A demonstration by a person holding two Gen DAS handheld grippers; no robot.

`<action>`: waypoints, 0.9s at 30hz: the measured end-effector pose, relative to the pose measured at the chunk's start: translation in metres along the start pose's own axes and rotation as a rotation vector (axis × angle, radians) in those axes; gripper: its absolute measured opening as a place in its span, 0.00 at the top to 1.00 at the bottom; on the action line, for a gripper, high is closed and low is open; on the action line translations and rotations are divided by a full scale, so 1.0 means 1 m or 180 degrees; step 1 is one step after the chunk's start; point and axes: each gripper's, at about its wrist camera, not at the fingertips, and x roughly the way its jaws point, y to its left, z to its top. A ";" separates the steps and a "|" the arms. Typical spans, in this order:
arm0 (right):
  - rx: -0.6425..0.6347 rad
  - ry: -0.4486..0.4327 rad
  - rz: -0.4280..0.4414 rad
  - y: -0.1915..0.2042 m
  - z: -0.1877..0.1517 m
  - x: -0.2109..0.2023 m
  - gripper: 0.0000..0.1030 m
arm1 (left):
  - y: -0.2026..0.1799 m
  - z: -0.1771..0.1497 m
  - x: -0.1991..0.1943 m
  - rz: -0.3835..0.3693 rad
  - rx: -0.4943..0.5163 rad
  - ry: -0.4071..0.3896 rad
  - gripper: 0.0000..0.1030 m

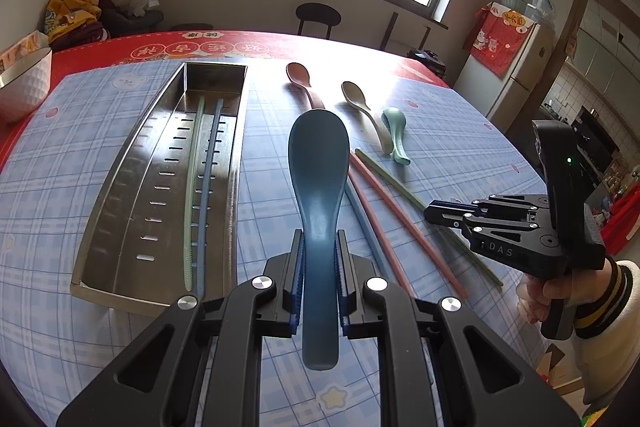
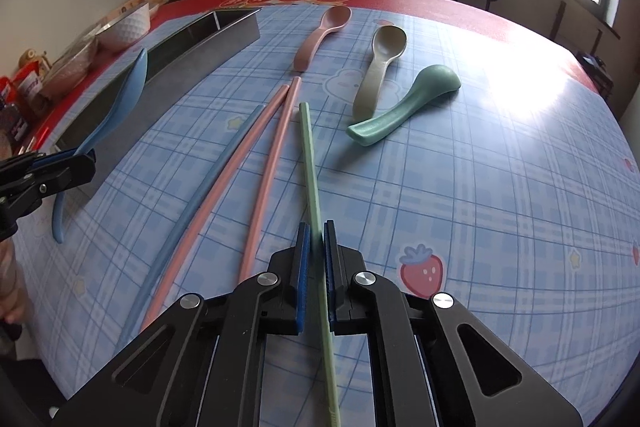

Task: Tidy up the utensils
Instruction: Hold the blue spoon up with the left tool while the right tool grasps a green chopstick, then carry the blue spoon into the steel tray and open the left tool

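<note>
My left gripper point(image 1: 319, 247) is shut on the handle of a blue spoon point(image 1: 319, 163), held above the cloth just right of the steel tray point(image 1: 120, 187). A green and a blue chopstick point(image 1: 202, 187) lie inside that tray. My right gripper point(image 2: 316, 239) is shut on a green chopstick point(image 2: 310, 155) that lies on the table. Beside it lie two pink chopsticks point(image 2: 276, 147) and a blue chopstick point(image 2: 200, 195). Farther off rest a pink spoon point(image 2: 320, 31), a beige spoon point(image 2: 380, 63) and a green spoon point(image 2: 404, 107).
A white bowl point(image 1: 24, 83) stands at the table's left edge, with snack packets behind it. A blue checked cloth point(image 2: 480, 187) covers the table. Dark stools point(image 1: 318, 17) stand beyond the far edge, under the window. A hand with a striped cuff point(image 1: 560, 291) holds the right gripper.
</note>
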 end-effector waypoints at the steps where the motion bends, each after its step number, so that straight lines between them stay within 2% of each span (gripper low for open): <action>1: 0.0112 -0.0016 0.0051 -0.004 0.000 0.000 0.94 | 0.001 0.000 0.000 -0.0002 -0.0007 -0.0002 0.87; 4: 0.0379 -0.0071 0.0178 -0.012 -0.001 0.001 0.94 | 0.004 -0.001 -0.002 -0.0006 -0.0025 -0.0007 0.87; 10: 0.0660 -0.0241 0.0336 -0.022 -0.004 -0.007 0.94 | 0.007 -0.001 -0.006 0.0003 -0.0049 -0.0017 0.87; 17: 0.0765 -0.0387 0.0441 -0.026 -0.006 -0.014 0.94 | 0.007 0.000 -0.007 0.0032 -0.0062 -0.0014 0.87; 24: 0.0875 -0.0523 0.0693 -0.022 -0.003 -0.015 0.94 | 0.006 0.002 -0.011 0.0078 -0.0077 -0.0016 0.87; 27: 0.0910 -0.0646 0.0674 -0.023 -0.001 -0.017 0.94 | 0.007 0.005 -0.014 0.0109 -0.0078 -0.0021 0.87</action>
